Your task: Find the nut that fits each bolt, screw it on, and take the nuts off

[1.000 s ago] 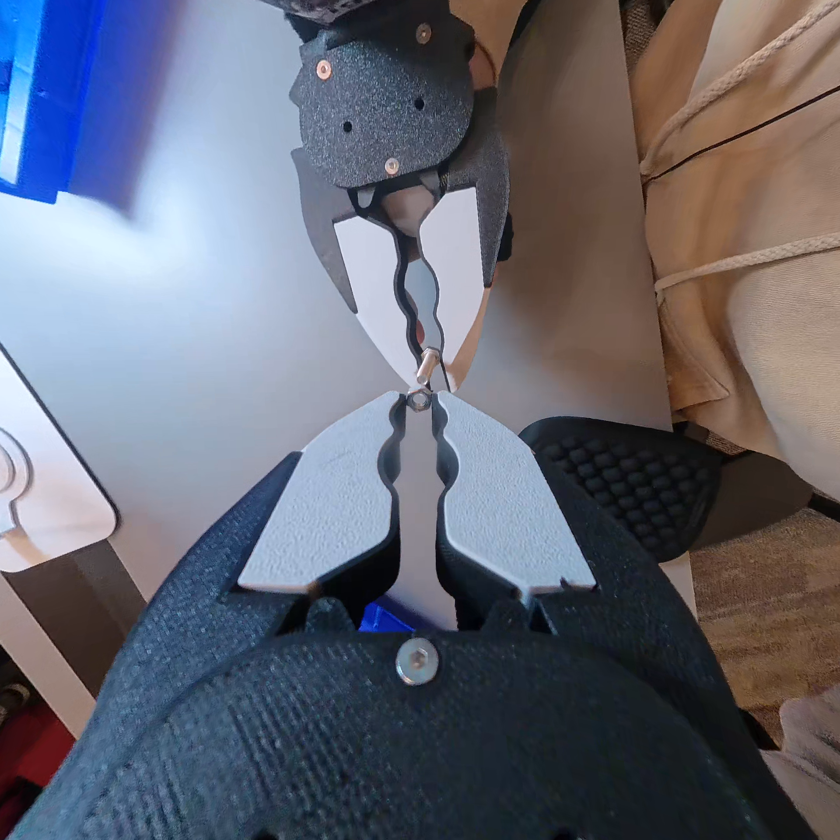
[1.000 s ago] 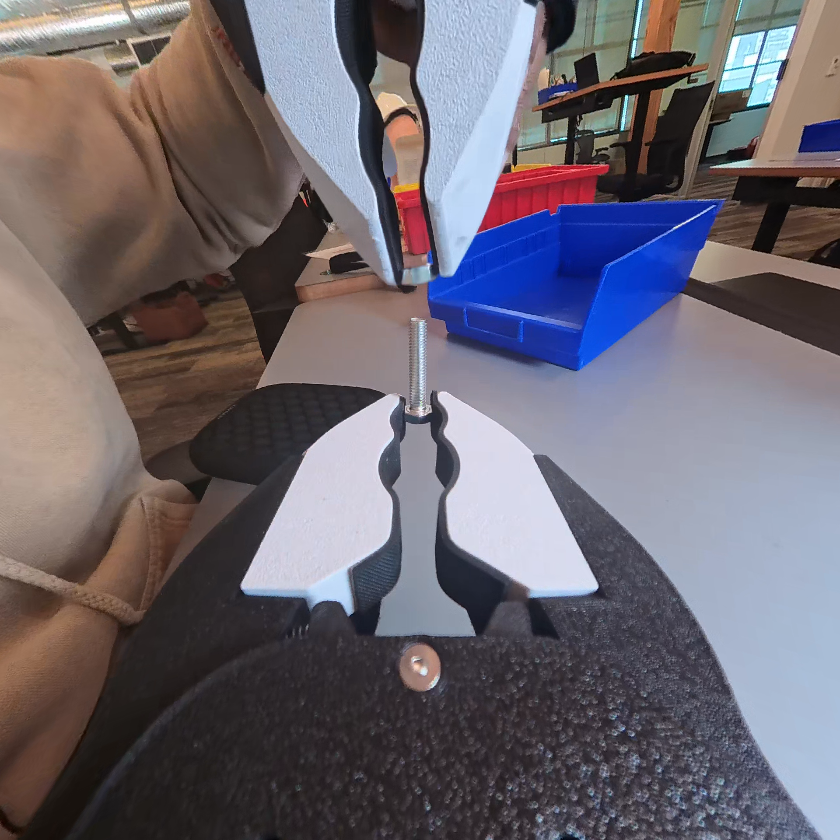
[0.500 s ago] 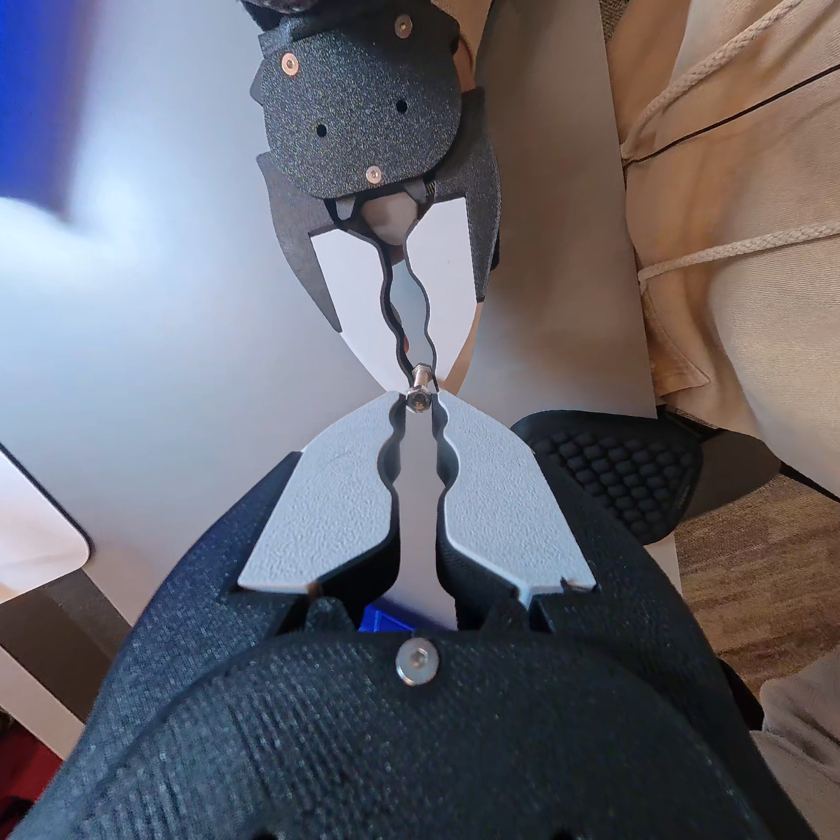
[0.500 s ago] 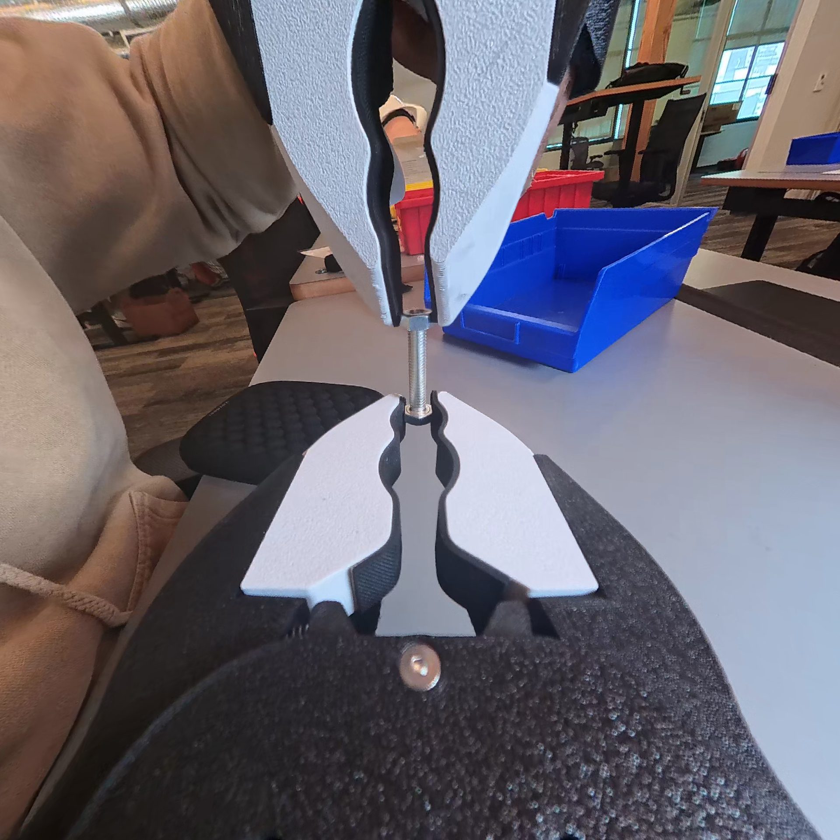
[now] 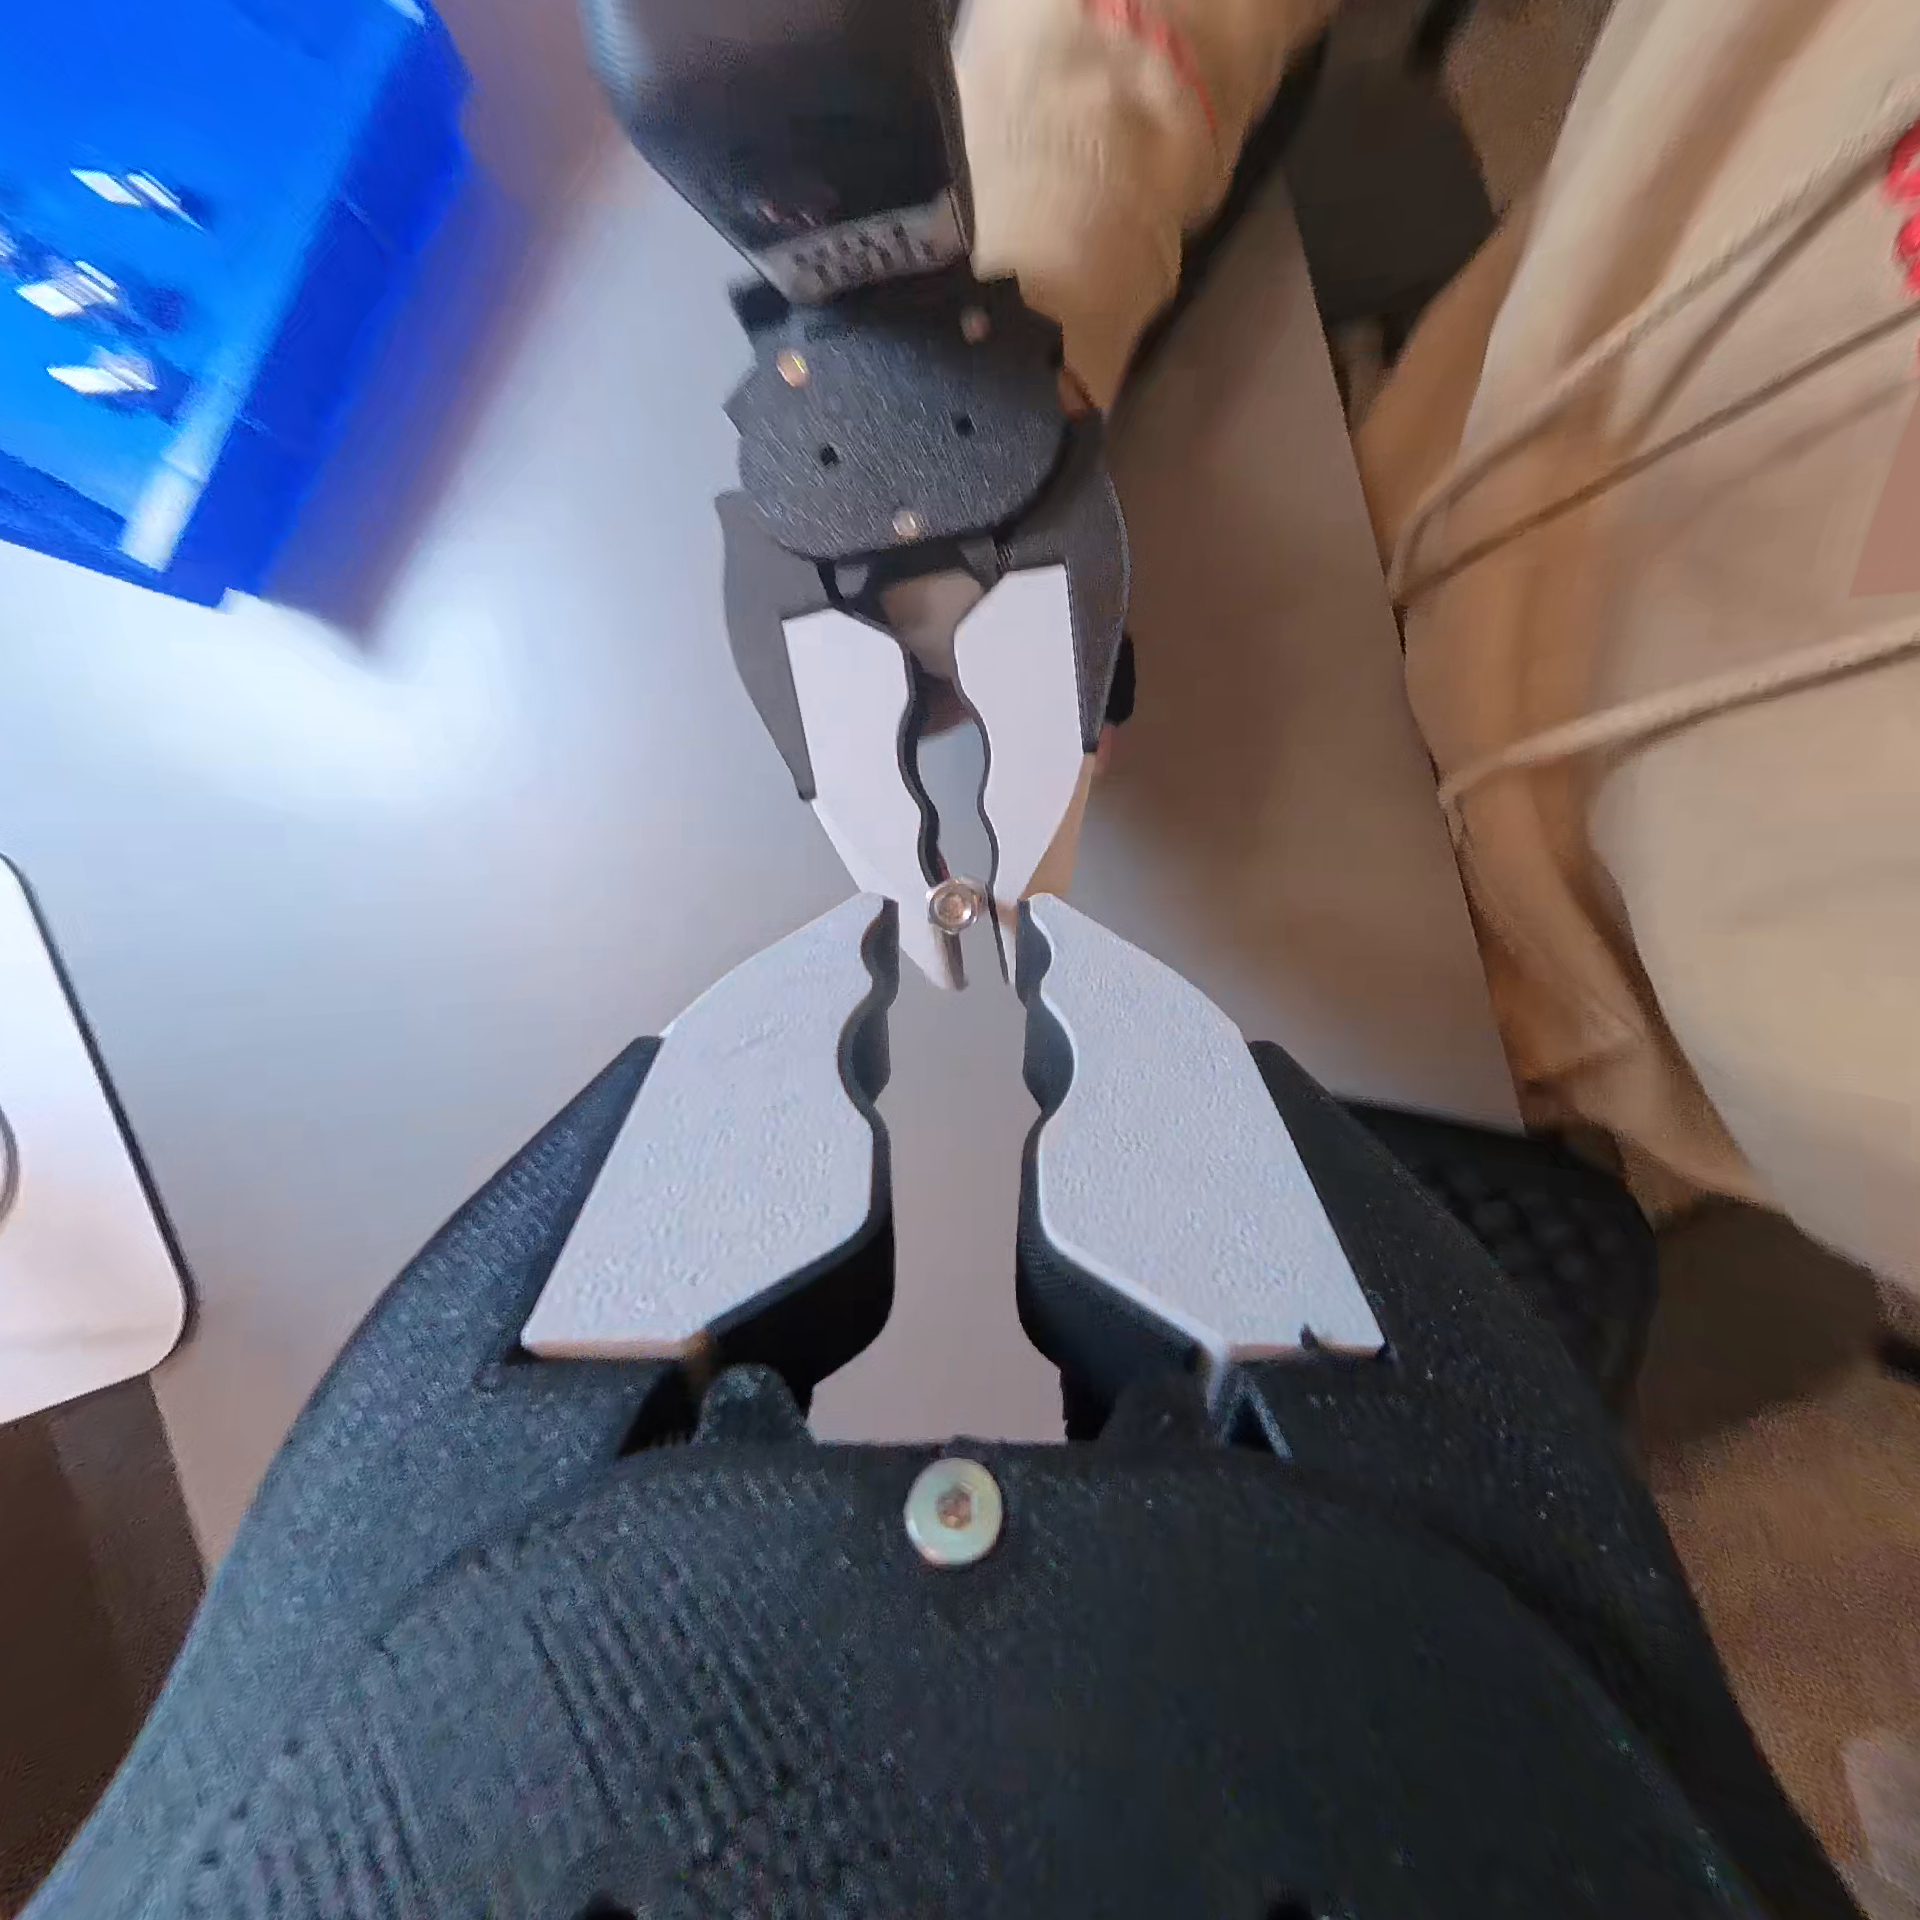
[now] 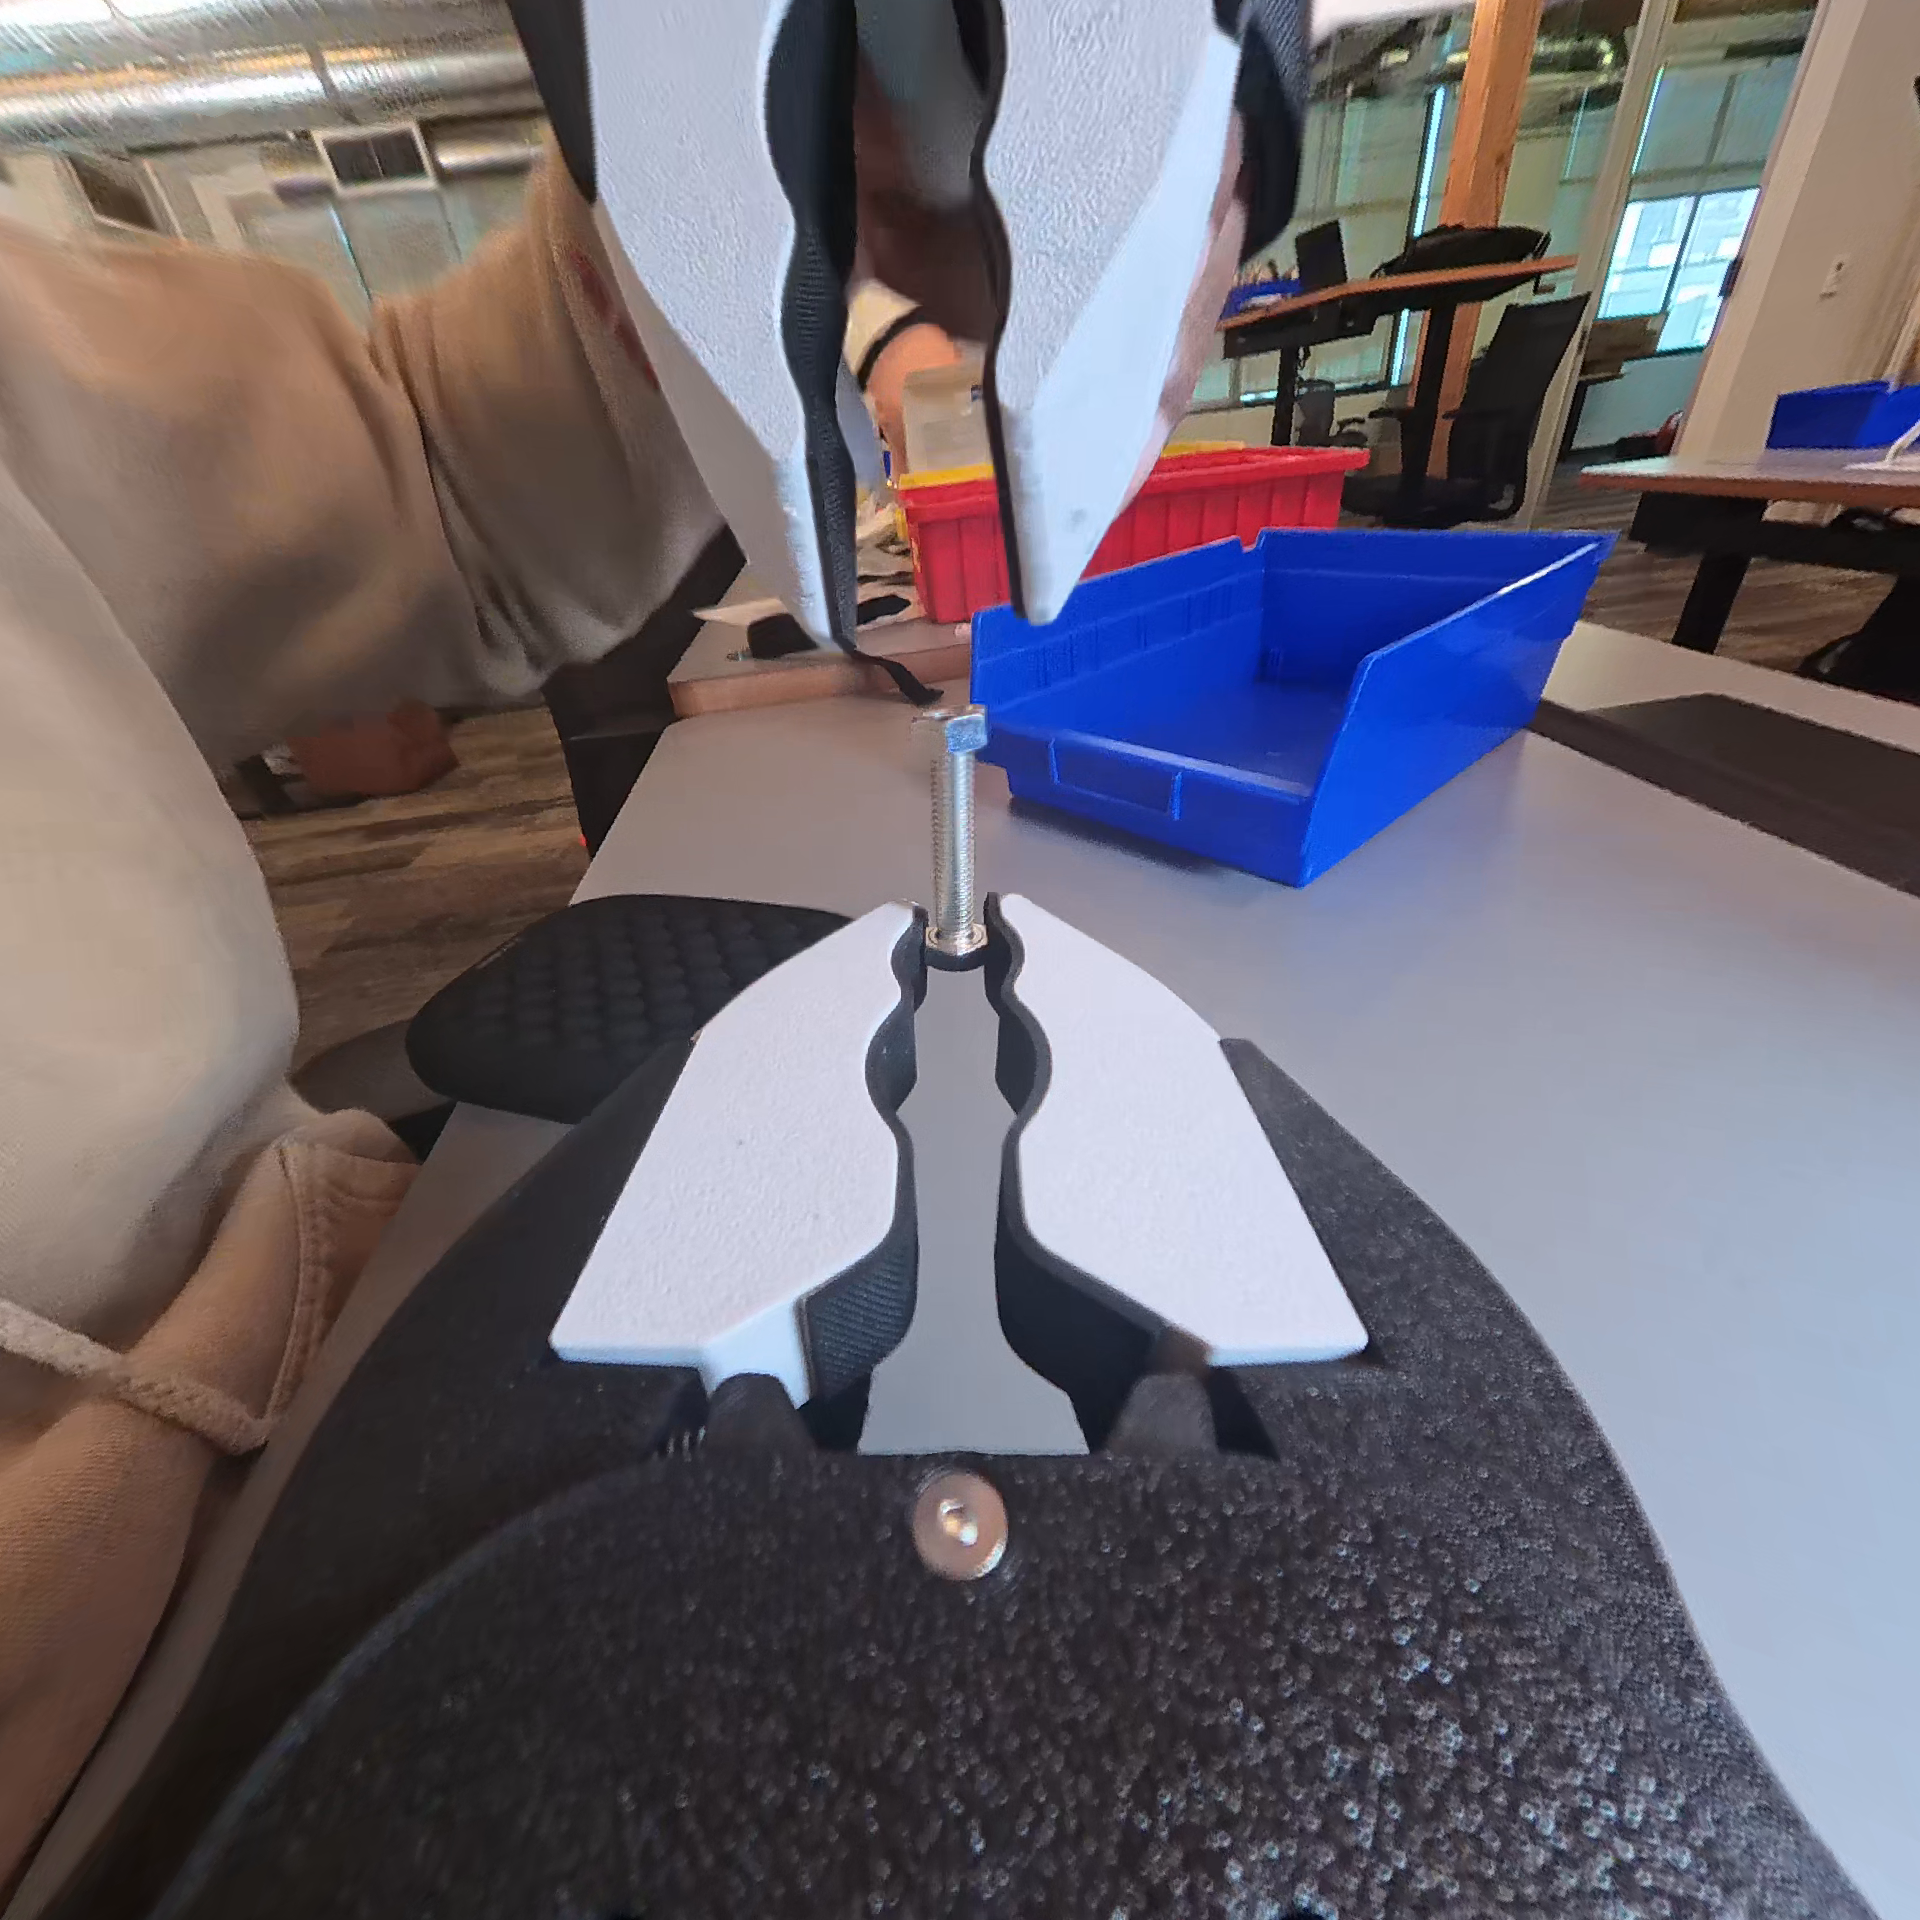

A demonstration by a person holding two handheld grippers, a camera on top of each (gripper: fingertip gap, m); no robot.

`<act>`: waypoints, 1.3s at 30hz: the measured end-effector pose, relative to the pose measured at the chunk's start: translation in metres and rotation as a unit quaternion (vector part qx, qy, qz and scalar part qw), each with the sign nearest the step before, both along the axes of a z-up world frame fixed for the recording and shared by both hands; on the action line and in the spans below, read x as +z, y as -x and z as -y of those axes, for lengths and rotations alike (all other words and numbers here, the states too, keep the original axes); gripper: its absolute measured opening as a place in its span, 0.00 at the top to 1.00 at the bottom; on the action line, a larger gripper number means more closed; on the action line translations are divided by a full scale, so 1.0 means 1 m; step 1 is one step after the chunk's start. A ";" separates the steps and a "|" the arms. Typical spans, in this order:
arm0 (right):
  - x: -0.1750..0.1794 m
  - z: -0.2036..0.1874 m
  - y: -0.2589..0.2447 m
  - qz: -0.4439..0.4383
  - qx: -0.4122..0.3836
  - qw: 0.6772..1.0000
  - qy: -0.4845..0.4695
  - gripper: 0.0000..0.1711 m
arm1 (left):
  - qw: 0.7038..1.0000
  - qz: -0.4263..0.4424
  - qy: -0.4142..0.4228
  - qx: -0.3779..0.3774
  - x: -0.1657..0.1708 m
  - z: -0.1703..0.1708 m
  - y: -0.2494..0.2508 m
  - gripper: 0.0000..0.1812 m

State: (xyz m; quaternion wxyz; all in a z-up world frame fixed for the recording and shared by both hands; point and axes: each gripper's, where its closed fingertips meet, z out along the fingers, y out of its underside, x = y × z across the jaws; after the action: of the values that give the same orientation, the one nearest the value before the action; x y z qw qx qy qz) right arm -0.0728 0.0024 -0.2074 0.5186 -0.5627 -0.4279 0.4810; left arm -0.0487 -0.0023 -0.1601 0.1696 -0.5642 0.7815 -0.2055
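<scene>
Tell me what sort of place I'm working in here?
Probably an open-plan office or lab workspace: a grey table with a blue parts bin, a red bin behind it, and desks with black office chairs by large windows.

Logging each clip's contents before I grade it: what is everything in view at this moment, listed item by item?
bolt: one, silver, upright, its head clamped in the right gripper.
nut: one, silver, on the bolt's top end.
blue bin: one, open-fronted, on the table behind the bolt.
red bin: one, farther back, on another surface.
table: one, grey.
black mesh pad: one, at the table's near edge, probably a chair part.
blue container: one, on a far desk.
person's beige hoodie: one, beside the table.
right gripper: white fingers, shut on the bolt.
left gripper: white fingers, open, above the nut.
</scene>
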 end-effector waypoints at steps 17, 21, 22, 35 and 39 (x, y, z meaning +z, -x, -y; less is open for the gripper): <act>0.012 -0.010 -0.007 -0.049 -0.013 0.999 -0.009 0.94 | 0.925 0.363 0.014 0.110 0.000 -0.010 -0.017 0.90; 0.011 -0.010 -0.006 -0.046 -0.011 0.999 -0.008 0.94 | 0.923 0.368 0.018 0.112 -0.002 -0.011 -0.018 0.93; 0.010 -0.010 -0.006 -0.045 -0.010 0.999 -0.008 0.94 | 0.923 0.367 0.018 0.113 -0.003 -0.011 -0.018 0.94; 0.011 -0.006 -0.006 -0.045 -0.006 0.999 -0.020 0.94 | 0.917 0.378 0.059 0.113 -0.003 -0.007 -0.017 0.94; 0.015 -0.004 -0.006 -0.055 -0.001 0.998 -0.028 0.94 | 0.914 0.385 0.067 0.109 -0.002 -0.005 -0.017 0.93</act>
State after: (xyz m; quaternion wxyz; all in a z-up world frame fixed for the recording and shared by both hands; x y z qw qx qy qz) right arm -0.0668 0.0062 -0.1926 0.5571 -0.5214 -0.4113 0.4986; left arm -0.0321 0.0026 -0.1618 0.4403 -0.5331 0.5737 -0.4392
